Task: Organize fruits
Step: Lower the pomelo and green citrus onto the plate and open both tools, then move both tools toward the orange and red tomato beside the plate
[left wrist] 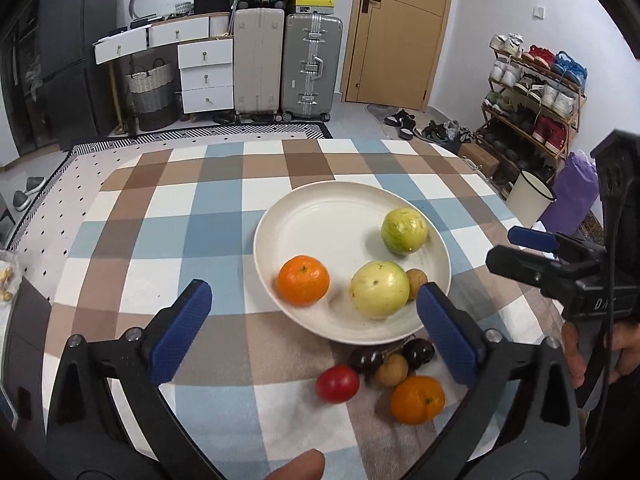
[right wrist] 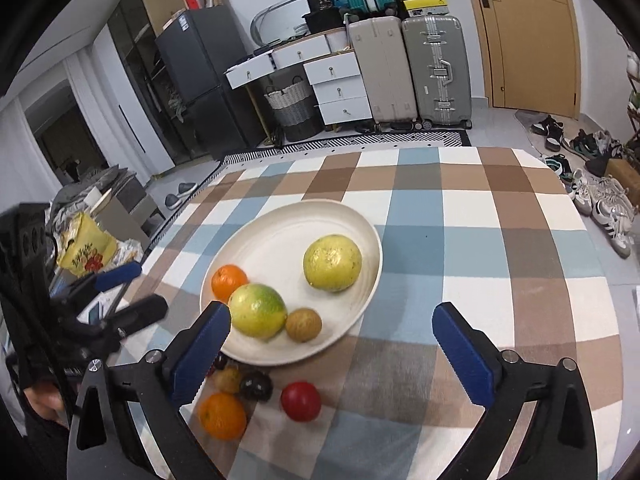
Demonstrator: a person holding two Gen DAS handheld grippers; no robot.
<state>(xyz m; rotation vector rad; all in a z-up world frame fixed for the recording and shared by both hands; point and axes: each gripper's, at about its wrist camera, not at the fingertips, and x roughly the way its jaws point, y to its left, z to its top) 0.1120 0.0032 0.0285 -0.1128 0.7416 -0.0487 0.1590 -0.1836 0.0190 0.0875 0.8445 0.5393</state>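
The surface [left wrist: 168, 216], under a checked cloth, carried a white plate [left wrist: 320, 216] just past centre. On the plate lay two pale green-yellow fruits, one at its 2 o'clock [left wrist: 404, 231] and one at its 5 o'clock [left wrist: 379, 289], an orange [left wrist: 304, 280] at 7 o'clock, and a small brown fruit [left wrist: 417, 283] touching the nearer green one. Just off the plate's near rim sat a loose cluster: a second orange [left wrist: 417, 399], a red fruit [left wrist: 337, 383], two dark fruits [left wrist: 366, 360] and another small brown one [left wrist: 391, 369].

The left claw [left wrist: 314, 332] and the right claw [right wrist: 332, 354] both stood wide open, holding nothing.

Judging by the layout, the step in hand was picking from the loose cluster. The red fruit and the second orange lay at its edge and looked easiest to straddle; a claw should come down square over one piece, since round fruit would likely roll if nudged.

In the right wrist view one dark fruit was partly hidden behind a blue pad [right wrist: 202, 348]. What kind the dark and brown fruits were could not be made out.
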